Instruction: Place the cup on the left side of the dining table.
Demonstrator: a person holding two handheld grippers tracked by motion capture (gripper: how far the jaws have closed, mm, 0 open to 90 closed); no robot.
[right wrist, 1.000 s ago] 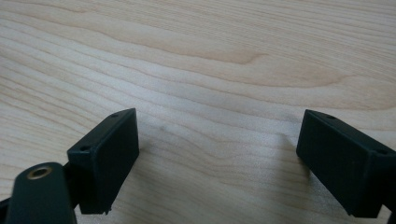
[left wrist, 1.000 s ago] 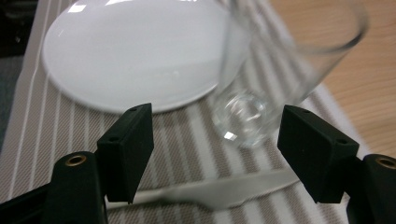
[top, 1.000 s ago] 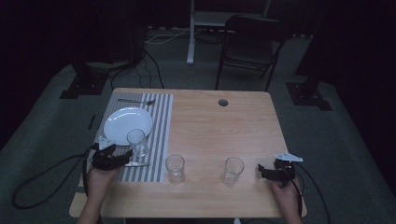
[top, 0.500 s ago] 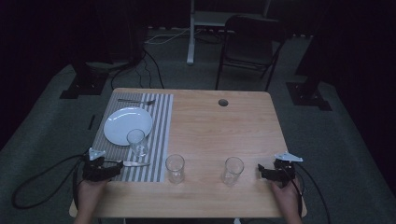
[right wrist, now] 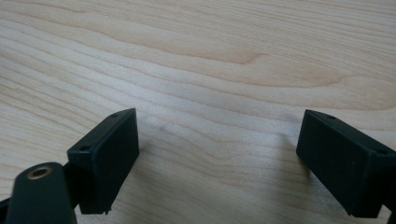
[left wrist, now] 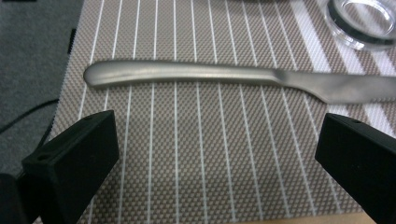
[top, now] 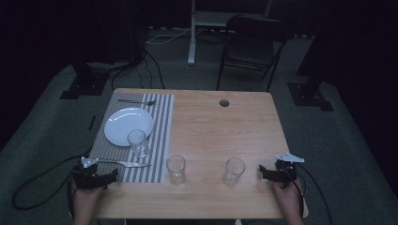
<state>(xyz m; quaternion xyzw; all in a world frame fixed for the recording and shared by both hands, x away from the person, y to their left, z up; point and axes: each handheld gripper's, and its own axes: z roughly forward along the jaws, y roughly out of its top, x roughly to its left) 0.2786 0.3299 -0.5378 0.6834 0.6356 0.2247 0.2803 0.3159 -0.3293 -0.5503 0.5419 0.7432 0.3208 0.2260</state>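
Note:
A steel table knife (top: 119, 163) lies flat across the near end of the striped placemat (top: 162, 122), its handle (left wrist: 187, 74) just ahead of my left gripper. My left gripper (top: 111, 176) rests at the table's near left corner. Its jaws have just been opening, and in the left gripper view (left wrist: 217, 135) they stand wide with only placemat weave between them. The right gripper (top: 263, 172) sits near the right front edge, open over bare wood (right wrist: 219, 135), to the right of a clear glass (top: 234, 171).
A white plate (top: 117, 124) and a fork (top: 137, 101) lie farther back on the mat. One glass (top: 138, 143) stands by the plate, its base (left wrist: 362, 23) beyond the knife; another (top: 176, 168) stands on the wooden table (top: 216, 126). A chair (top: 248, 42) stands behind.
My left gripper has drawn back from beside the glass on the mat toward the near left corner, leaving the knife lying on the mat. The right gripper has kept still.

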